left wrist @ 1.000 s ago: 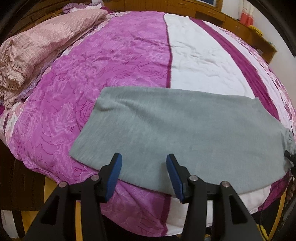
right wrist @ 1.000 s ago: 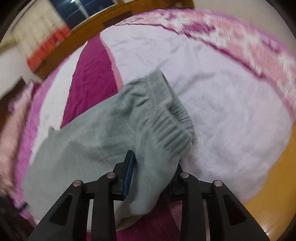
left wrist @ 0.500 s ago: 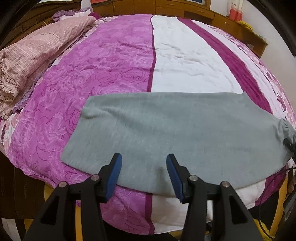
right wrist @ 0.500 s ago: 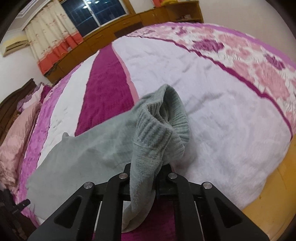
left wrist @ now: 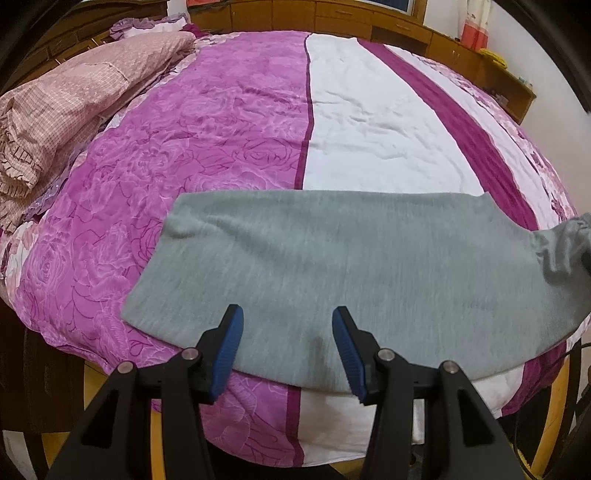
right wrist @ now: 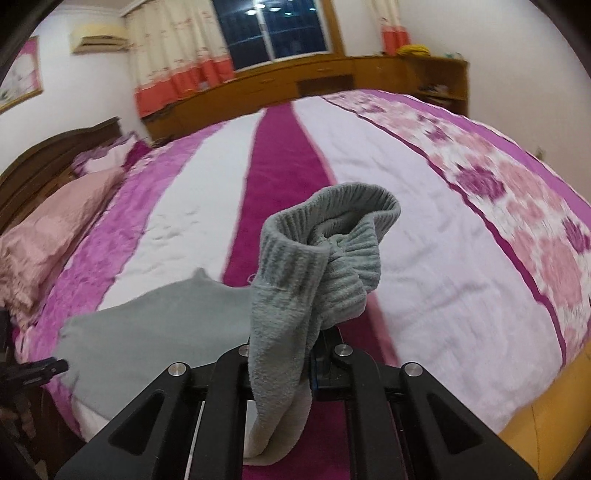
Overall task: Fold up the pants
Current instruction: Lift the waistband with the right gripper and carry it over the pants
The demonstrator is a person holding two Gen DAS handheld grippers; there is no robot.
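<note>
**Lighting and Image Quality**

Both views are evenly lit by indoor light from above; in the right wrist view, ceiling lamps reflect as small bright spots in the dark window [right wrist: 275, 27]. Shadows are soft and faint. The white stripe of the bedspread [left wrist: 369, 122] is bright but keeps its wrinkle detail, with no strong glare. Fisheye distortion bulges the bed into a dome and bends the wooden cabinets [left wrist: 332, 18] along the top edge; black vignetting fills the corners. The left wrist view is mostly sharp. The right wrist view shows motion blur, strongest on the floral border [right wrist: 535, 236] and the curtains [right wrist: 177, 59].
</note>
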